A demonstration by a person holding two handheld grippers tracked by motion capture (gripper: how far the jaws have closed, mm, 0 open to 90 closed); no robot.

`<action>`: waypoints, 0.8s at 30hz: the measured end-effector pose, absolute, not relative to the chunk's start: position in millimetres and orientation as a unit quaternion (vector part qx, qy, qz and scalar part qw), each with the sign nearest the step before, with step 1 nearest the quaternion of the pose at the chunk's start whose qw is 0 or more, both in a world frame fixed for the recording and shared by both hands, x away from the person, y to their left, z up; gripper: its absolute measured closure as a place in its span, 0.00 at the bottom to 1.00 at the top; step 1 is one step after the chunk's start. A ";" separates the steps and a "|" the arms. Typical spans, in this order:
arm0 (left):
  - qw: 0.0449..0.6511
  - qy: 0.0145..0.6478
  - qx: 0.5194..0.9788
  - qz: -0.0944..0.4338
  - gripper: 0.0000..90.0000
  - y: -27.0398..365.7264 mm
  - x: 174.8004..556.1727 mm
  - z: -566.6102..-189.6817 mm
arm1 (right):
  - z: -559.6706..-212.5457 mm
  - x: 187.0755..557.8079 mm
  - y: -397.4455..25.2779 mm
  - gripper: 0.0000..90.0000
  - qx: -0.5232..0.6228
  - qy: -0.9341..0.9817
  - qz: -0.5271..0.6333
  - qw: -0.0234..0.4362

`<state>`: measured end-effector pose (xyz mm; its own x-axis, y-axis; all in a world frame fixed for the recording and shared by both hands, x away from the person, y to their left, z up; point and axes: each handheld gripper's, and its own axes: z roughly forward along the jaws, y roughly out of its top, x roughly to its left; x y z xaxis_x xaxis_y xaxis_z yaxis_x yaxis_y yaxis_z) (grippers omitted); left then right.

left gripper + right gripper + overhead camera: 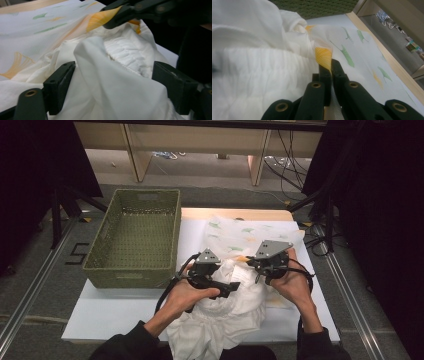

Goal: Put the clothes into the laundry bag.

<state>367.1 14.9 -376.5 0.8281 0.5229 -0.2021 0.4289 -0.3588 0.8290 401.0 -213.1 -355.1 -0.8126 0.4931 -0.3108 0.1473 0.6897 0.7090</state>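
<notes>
Your white table [100,317] carries the green woven basket [135,237] on its far left, standing empty beside the cloth. To the basket's right lies the white garment [227,307], a bunched heap that runs from the middle of the table to the near edge, where it hangs over between your forearms. Under and beyond it spreads the printed cloth [235,231], white with green and orange marks, reaching toward the far right corner.

Your left gripper [112,82] sits at the left of the heap, its jaws spread wide with a fold of the white garment [112,87] lying between them; the jaws are not closed on it. Your right gripper [331,67] is just to the right, near the heap's far side, and its jaws are pressed together on a thin edge of fabric with an orange patch [323,56], lifting that edge slightly off the table.
</notes>
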 end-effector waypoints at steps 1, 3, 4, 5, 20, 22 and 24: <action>0.477 0.286 0.829 0.058 0.20 13.8 362.9 -378.3 | -354.9 400.9 -213.3 1.00 0.180 0.885 0.351 0.246; 0.460 0.274 0.843 0.054 0.19 8.9 358.5 -389.5 | -354.4 400.6 -213.5 1.00 0.186 0.884 0.351 0.246; 0.448 0.269 0.851 0.055 0.19 5.7 359.0 -396.5 | -354.3 401.0 -213.5 1.00 0.181 0.885 0.352 0.245; 0.441 0.269 0.855 0.044 0.19 1.5 359.8 -403.7 | -354.2 400.1 -213.5 1.00 0.186 0.884 0.351 0.244; 0.539 0.318 0.780 0.021 0.92 -4.9 398.2 -393.0 | -335.0 384.7 -210.5 1.00 0.174 0.880 0.370 0.241; 0.531 0.324 0.783 0.025 0.91 -7.1 400.7 -400.4 | -334.7 384.4 -211.7 1.00 0.174 0.880 0.368 0.245; 0.512 0.330 0.792 0.035 0.86 -10.2 402.7 -413.2 | -340.2 385.6 -213.1 1.00 0.182 0.885 0.357 0.237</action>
